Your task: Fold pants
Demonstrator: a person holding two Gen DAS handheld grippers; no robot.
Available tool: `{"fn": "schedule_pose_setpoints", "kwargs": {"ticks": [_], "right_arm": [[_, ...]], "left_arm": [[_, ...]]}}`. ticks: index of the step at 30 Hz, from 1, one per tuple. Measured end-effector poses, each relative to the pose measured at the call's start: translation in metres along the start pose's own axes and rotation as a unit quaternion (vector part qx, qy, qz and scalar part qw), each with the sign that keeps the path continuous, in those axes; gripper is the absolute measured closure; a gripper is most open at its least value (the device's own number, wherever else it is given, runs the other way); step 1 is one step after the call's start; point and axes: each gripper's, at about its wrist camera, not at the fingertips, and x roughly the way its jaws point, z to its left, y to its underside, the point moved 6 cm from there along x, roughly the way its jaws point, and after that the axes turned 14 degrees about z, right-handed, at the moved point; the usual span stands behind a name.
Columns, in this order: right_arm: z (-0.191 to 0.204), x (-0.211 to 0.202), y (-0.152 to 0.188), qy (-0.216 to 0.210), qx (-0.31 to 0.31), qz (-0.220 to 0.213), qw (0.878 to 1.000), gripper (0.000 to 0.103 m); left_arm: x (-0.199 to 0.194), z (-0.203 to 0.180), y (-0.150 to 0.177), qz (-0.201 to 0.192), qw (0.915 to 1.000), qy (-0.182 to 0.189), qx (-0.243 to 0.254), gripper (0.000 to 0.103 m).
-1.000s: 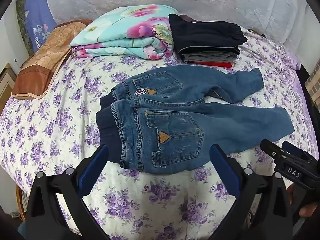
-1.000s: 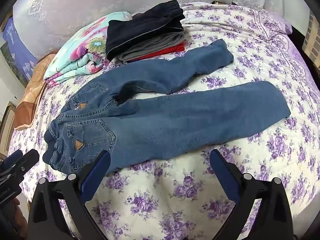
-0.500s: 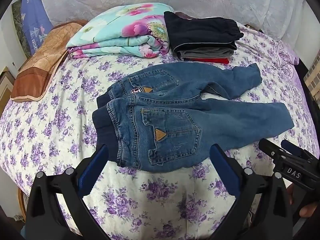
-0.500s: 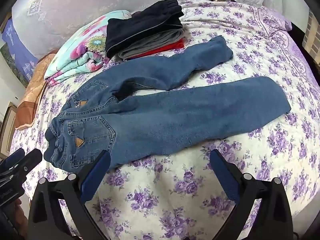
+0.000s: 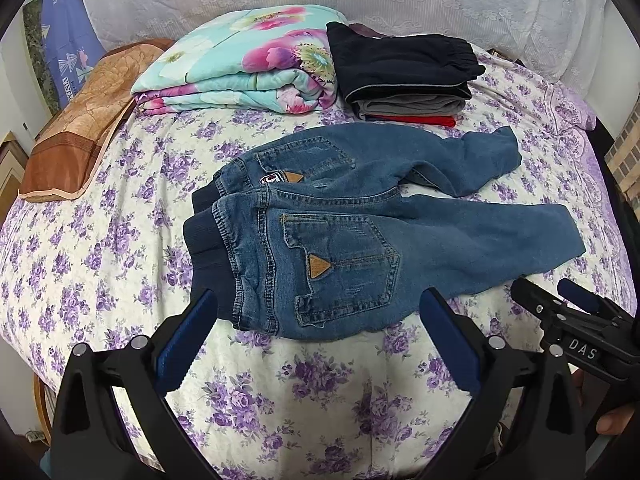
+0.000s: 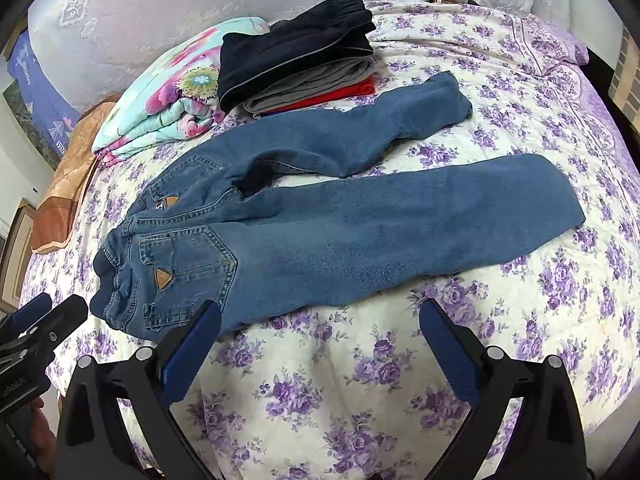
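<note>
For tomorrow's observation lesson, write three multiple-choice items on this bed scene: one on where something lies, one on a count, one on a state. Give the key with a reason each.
1. Where is the folded clothes stack relative to the floral quilt?
A. Right of it
B. Left of it
C. Under it

2. How many tan triangle patches show on the jeans?
A. One
B. Two
C. Four

3. How are the left gripper and right gripper?
A. Both shut on denim
B. One open, one shut
C. Both open, holding nothing

Key: 1 A, in the left wrist view the stack sits right of the quilt. 2 B, one on each back pocket. 3 C, the fingers stand wide apart with only bedspread between them.
</note>
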Motion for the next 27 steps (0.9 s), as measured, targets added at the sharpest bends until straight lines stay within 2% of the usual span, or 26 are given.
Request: {"fn": "schedule_pose_setpoints", "kwargs": {"ticks": [27], "right_arm": [[0.0053, 0.0046, 0.0019, -0.006, -0.003, 0.007, 1.0, 0.004]], "left_arm": [[-0.0009, 0.001, 0.004, 0.001, 1.0, 0.001, -0.002, 0.005]]}}
